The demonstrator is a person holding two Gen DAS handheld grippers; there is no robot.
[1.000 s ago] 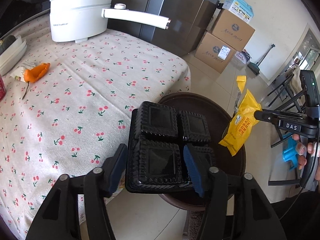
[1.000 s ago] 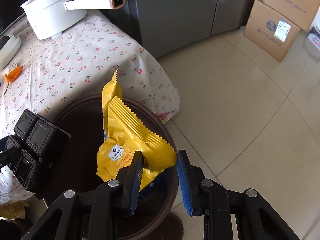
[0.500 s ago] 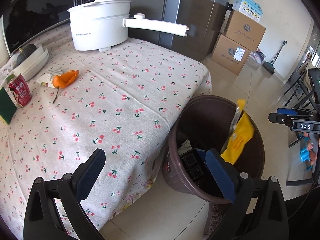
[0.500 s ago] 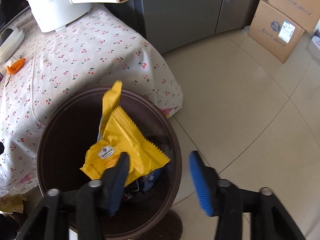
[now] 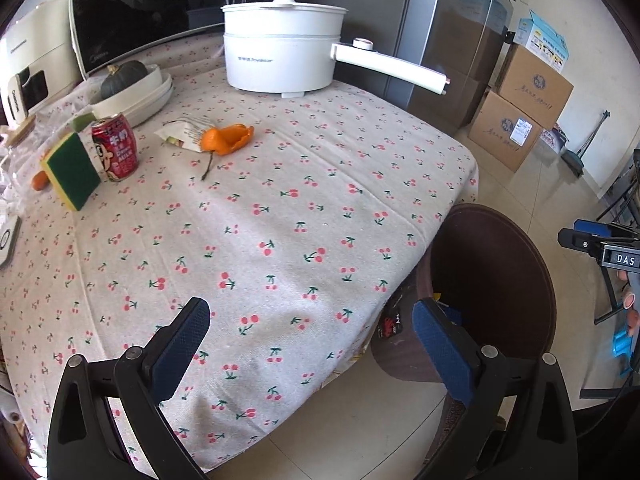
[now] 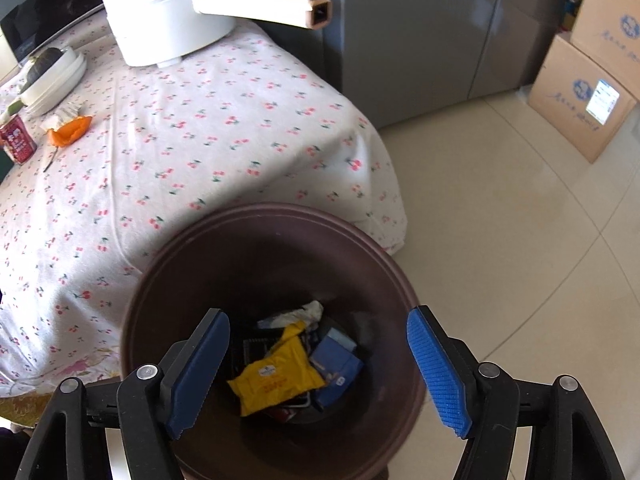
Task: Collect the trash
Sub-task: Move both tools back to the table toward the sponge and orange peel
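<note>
Yellow wrapper [image 6: 276, 380]: dropped in brown bin [image 6: 168, 276], off table's corner. Right gripper [image 6: 318, 364], left gripper [image 5: 310, 338]: jaws apart, just opened, empty. Next: orange peel [image 5: 228, 139], far edge; grasp low.

Two black plastic two-finger grippers, left [image 5: 310, 328] and right [image 6: 318, 354], each with angular triangular-cutout arms, round silver screws at the pivots and blue cross-hatched rubber pads on the fingers [image 6: 436, 372]. On the right one's side, seen from the left wrist, a white "DAS" label on black housing.
</note>
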